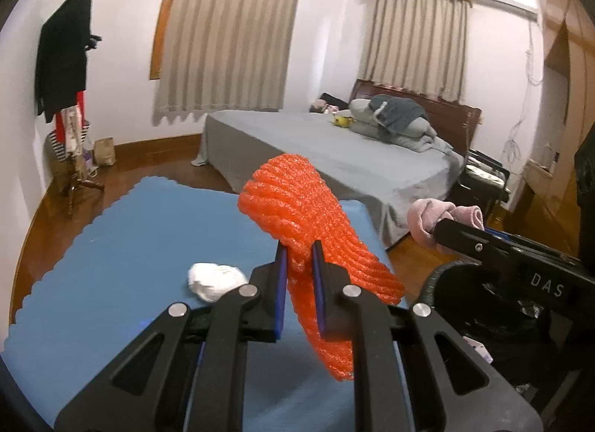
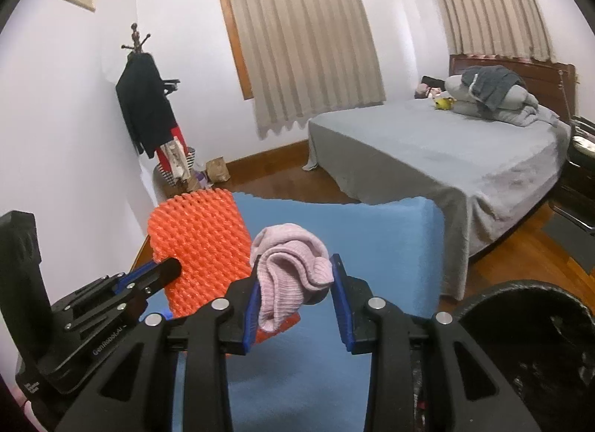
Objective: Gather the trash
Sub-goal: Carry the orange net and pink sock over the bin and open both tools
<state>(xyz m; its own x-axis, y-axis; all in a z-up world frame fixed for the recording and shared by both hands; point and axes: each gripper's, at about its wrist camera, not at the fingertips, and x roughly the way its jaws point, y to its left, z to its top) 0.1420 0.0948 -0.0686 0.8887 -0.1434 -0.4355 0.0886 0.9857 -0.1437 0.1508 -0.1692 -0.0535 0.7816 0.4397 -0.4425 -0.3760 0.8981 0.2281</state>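
My left gripper (image 1: 299,248) is shut on an orange foam net sleeve (image 1: 305,216) and holds it up above the blue mat (image 1: 130,238). The sleeve also shows in the right wrist view (image 2: 200,246). My right gripper (image 2: 295,264) is shut on a crumpled pink knit cloth (image 2: 290,268); the cloth shows in the left wrist view (image 1: 427,220) to the right of the sleeve. A crumpled white paper wad (image 1: 215,279) lies on the mat below the left gripper. A black-lined trash bin (image 1: 494,305) stands at the right, beneath the right gripper; its rim shows in the right wrist view (image 2: 520,305).
A bed with grey cover (image 1: 334,157) stands beyond the mat. A coat rack with dark clothing (image 1: 70,71) stands in the left corner, bags at its foot. A black chair (image 1: 483,179) is beside the bed. Wooden floor surrounds the mat.
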